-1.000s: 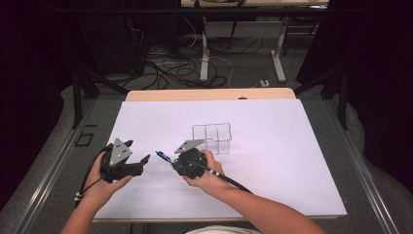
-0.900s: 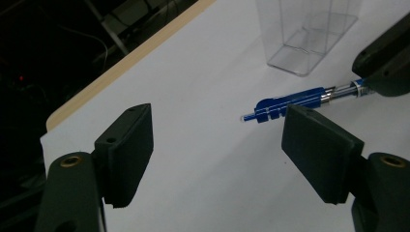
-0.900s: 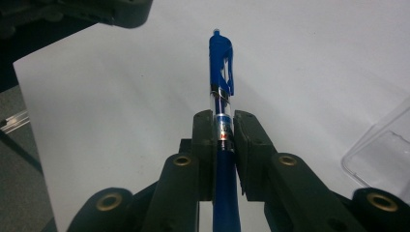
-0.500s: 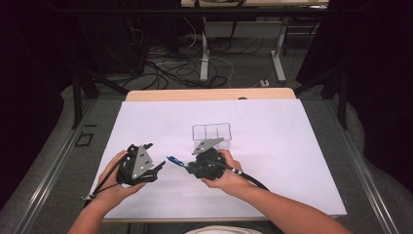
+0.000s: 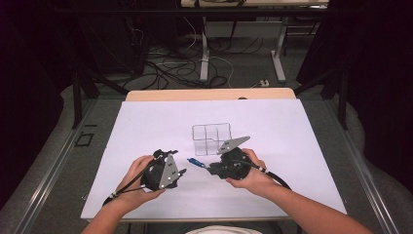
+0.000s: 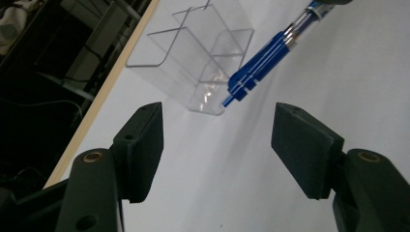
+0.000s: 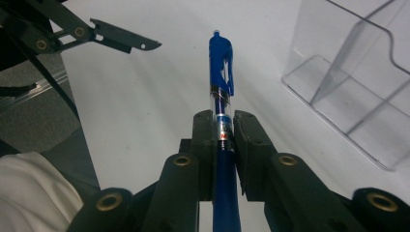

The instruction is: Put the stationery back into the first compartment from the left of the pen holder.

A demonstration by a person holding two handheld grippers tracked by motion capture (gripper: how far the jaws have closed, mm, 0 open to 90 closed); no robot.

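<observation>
A blue click pen [image 7: 221, 63] sticks out of my right gripper [image 7: 222, 125], whose jaws are shut on its barrel. In the high view the pen [image 5: 195, 162] points left toward my left gripper [image 5: 181, 173], a short gap away. My left gripper [image 6: 220, 140] is open, and its jaws have just been closing with nothing between the pads [image 6: 145, 140]. The pen's cap end [image 6: 263, 58] hangs just beyond them. A clear plastic divided box [image 5: 211, 139] stands on the white table sheet [image 5: 292, 146] just behind the right gripper [image 5: 210, 169].
The clear box [image 7: 358, 82] is close on the right in the right gripper view, and the left gripper's body [image 7: 96, 31] shows at top left. The table's wooden far edge [image 5: 209, 95] lies beyond the sheet, with cables and desk legs on the floor behind.
Both hands have shifted to the right across the sheet. The right gripper still holds the pen and now sits just in front of the clear box. The left gripper followed it.
</observation>
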